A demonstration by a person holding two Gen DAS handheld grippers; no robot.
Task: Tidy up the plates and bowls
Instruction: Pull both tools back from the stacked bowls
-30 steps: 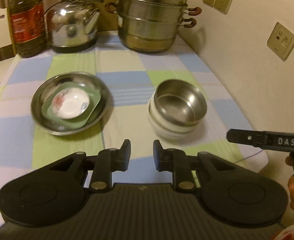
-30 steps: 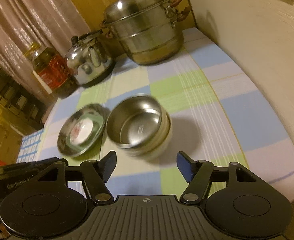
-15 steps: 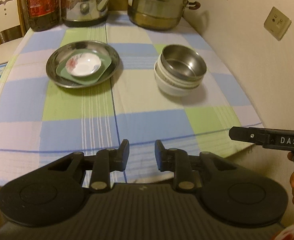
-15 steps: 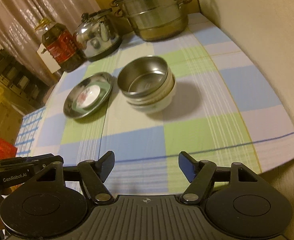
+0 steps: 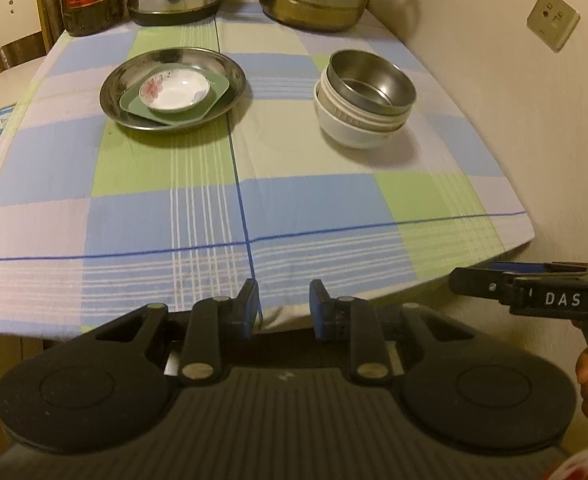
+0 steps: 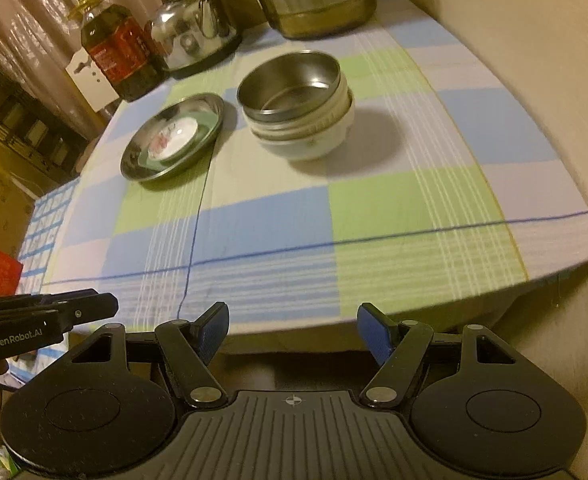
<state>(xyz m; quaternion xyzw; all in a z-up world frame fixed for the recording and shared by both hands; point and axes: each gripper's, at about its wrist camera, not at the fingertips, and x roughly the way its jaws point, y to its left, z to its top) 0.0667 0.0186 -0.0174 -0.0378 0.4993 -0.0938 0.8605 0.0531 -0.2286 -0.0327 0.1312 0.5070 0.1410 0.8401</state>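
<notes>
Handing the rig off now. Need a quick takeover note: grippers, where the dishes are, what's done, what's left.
Left gripper: open, holding nothing, back past the table's near edge.
Right gripper: open wider, holding nothing, also off the table.
Plates: steel plate holds a green plate and a small floral dish.
Bowls: steel bowl nested in the white bowls, right of the plates.
Done: both stacks look sorted.
Left: apparently nothing loose; check.

We see a table under a checked blue, green and lilac cloth [image 5: 302,204] against a cream wall [image 5: 506,92] with a socket plate [image 5: 552,19]; curtains [image 6: 25,28] hang behind, in dim warm light.
</notes>
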